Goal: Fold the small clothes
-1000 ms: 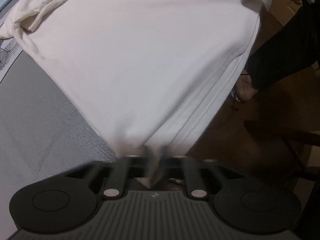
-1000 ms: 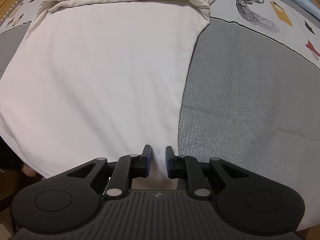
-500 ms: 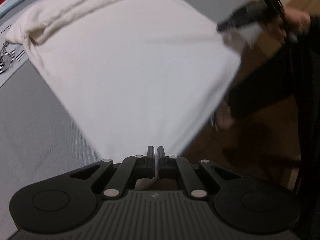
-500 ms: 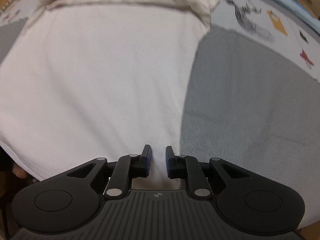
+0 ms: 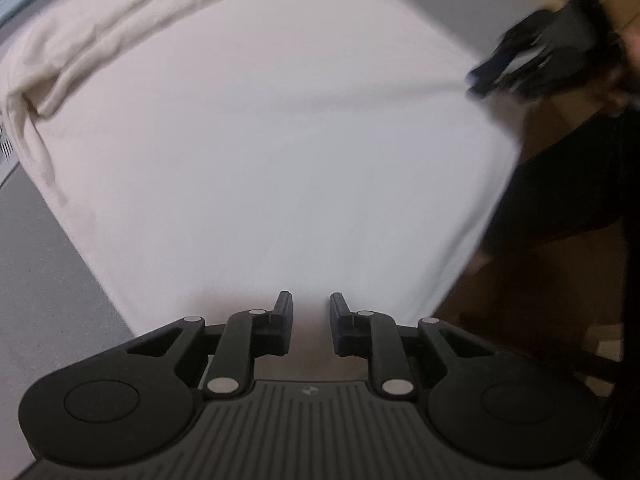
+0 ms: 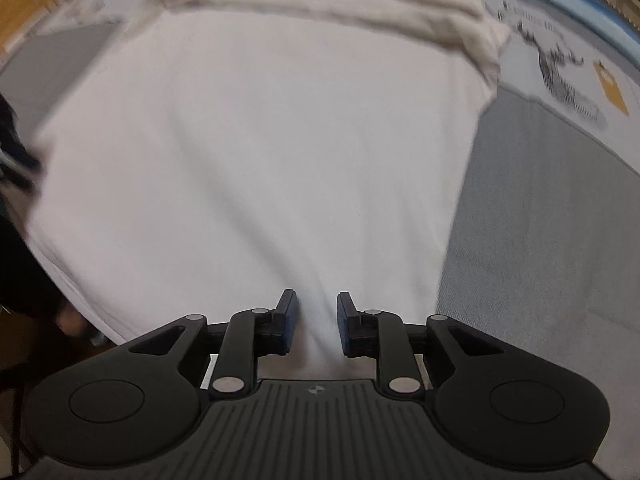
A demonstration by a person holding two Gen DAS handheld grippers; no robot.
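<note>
Shirt [image 5: 280, 152] spread flat on mat [image 6: 540, 248], far edge bunched, no fold visible yet; left claw [image 5: 311, 312] and right claw [image 6: 312, 312] both opening, hem between unpinched.

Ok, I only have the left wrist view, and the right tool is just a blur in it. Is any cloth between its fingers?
Observer: Yes. A ridge of the white garment runs between the fingers of the right tool, and its jaws are opening.
Operator: What lies to the right of the garment there?
Observer: Bare grey mat, then a printed border with a deer drawing.
Operator: Anything else printed there?
Observer: A yellow shape, just right of the deer.
</note>
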